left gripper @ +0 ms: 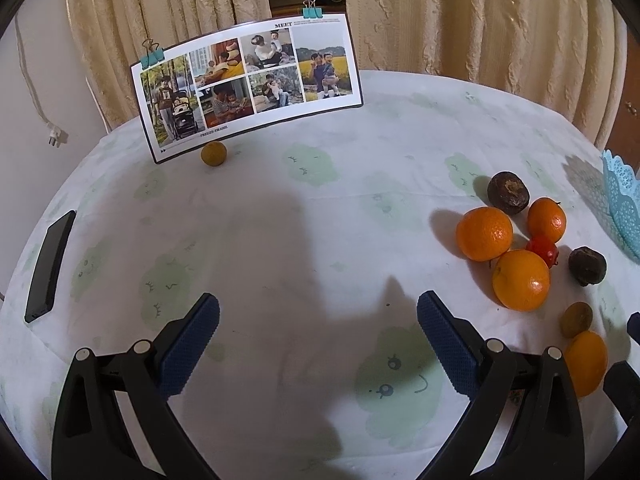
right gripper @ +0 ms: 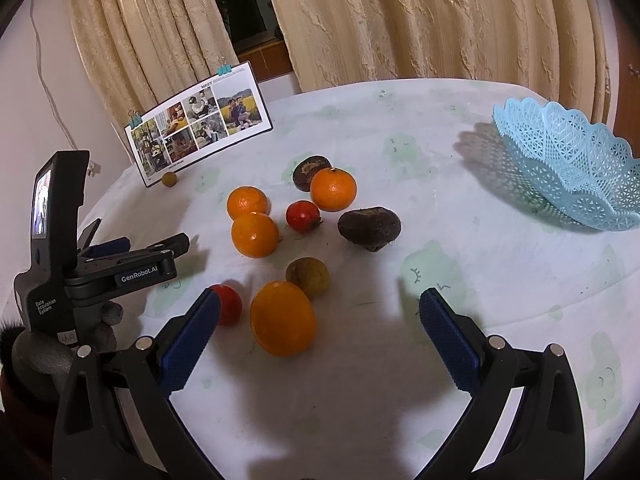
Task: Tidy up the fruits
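Observation:
Several fruits lie loose on the round table. An orange (right gripper: 282, 318) sits closest, just ahead of my open right gripper (right gripper: 320, 312), with a small red fruit (right gripper: 229, 304) by its left finger and a brownish-yellow fruit (right gripper: 308, 277) behind. Further back are oranges (right gripper: 254, 235), a red fruit (right gripper: 303, 216) and dark brown fruits (right gripper: 369, 227). The light blue lattice basket (right gripper: 568, 164) stands empty at the right. My left gripper (left gripper: 318, 320) is open over bare cloth, with the fruit cluster (left gripper: 520, 279) to its right. One small yellowish fruit (left gripper: 213, 153) lies under the photo card.
A photo card (left gripper: 248, 88) held by clips stands at the table's back left. A black phone (left gripper: 50, 266) lies near the left edge. Curtains hang behind the table. A gloved hand (right gripper: 108, 320) holds the left gripper's handle at the lower left.

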`<state>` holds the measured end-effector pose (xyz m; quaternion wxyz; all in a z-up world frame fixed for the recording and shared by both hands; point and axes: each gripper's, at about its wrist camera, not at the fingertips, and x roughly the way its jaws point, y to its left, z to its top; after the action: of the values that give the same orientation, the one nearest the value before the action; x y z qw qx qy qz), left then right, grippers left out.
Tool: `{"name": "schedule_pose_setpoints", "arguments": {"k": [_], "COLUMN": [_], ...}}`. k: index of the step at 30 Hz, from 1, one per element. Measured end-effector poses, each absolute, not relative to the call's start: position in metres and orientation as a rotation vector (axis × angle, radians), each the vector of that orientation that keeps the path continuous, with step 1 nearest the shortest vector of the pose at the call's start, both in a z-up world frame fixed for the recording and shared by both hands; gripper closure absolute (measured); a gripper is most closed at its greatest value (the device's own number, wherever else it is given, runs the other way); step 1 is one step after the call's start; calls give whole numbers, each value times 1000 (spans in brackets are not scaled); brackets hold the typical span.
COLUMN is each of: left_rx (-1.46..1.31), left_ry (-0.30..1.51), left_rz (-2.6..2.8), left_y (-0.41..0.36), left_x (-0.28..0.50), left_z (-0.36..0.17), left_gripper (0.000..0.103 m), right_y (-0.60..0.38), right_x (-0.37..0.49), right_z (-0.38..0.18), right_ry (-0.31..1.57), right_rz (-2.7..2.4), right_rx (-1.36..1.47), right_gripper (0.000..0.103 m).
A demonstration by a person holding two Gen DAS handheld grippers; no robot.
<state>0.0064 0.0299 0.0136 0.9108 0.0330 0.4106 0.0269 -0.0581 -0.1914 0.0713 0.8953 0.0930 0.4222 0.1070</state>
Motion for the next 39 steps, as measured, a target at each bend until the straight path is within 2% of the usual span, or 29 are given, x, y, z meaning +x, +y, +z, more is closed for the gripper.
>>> {"name": "schedule_pose_setpoints", "arguments": {"k": [23, 32, 39], "left_rx": [40, 37, -53], "left_ry": [844, 803, 841], "left_rz": [53, 165, 203], "left_y": [41, 94, 142], "left_x": [10, 51, 102], "left_z": [24, 51, 43], "left_gripper": [5, 5, 7], "right_y": [-190, -192, -192], "right_x": [-58, -61, -61], "right_z": [71, 73, 72], "right_ry": [871, 853, 854], "right_rz": [226, 235, 233], "right_rx": [194, 206, 204], "right_gripper": [2, 2, 2]}}
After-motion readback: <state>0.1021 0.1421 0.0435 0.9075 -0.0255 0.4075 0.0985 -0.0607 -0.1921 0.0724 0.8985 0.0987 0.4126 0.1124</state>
